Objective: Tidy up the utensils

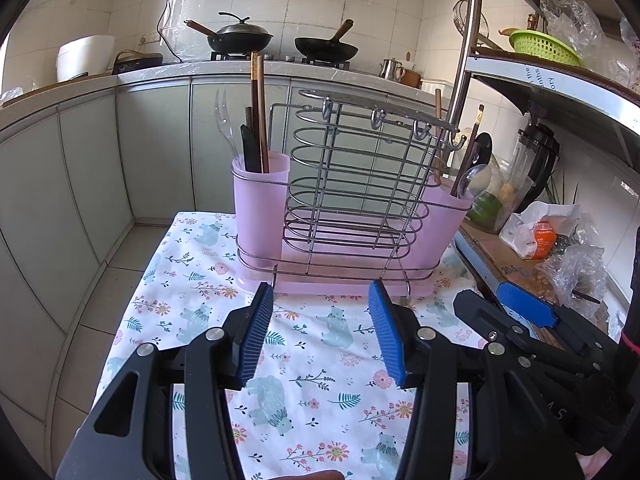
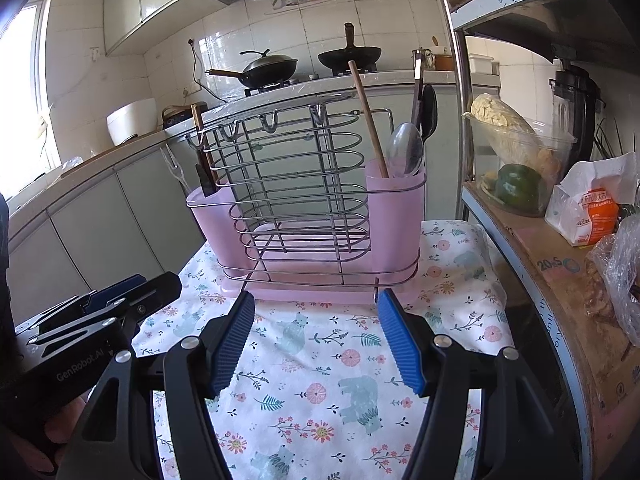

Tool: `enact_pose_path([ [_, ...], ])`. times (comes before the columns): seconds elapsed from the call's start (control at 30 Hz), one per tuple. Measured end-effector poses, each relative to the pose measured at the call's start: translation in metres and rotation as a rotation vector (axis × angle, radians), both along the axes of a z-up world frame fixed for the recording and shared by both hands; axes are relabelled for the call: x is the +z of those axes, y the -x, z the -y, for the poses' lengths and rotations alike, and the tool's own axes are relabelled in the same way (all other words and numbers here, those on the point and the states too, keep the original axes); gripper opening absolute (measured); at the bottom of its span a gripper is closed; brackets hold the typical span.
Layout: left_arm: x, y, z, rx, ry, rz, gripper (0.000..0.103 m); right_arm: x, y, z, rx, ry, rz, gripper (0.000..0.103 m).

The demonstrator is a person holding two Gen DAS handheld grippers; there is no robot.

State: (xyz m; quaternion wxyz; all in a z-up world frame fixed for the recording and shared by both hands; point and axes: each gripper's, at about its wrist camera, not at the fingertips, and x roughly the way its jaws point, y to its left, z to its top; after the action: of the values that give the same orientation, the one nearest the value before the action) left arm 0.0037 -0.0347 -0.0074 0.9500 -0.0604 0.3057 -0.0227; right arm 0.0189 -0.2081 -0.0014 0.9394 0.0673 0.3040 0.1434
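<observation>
Utensil rack sits on cloth-covered counter w/ wire basket in middle btwn two end cups, chopsticks + fork in left cup, spoon in right cup, shelf to right, stove woks behind.

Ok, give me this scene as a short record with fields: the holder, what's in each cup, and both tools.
holder: pink utensil holder with a wire rack, standing on the floral cloth
left cup: clear plastic fork, chopsticks, one dark utensil
right cup: metal spoon, wooden stick, dark ladle
middle rack: nothing in it
left tool: open, empty, above the cloth in front of the holder
right tool: open, empty, above the cloth in front of the holder
</observation>
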Motion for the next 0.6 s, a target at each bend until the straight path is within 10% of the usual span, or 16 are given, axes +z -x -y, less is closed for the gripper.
enact_pose_path([
  [0.6, -0.001, -0.0006, 0.0005, -0.002, 0.001, -0.006, 0.05, -0.0006, 0.0, 0.0014, -0.002, 0.0, -0.001, 0.063],
])
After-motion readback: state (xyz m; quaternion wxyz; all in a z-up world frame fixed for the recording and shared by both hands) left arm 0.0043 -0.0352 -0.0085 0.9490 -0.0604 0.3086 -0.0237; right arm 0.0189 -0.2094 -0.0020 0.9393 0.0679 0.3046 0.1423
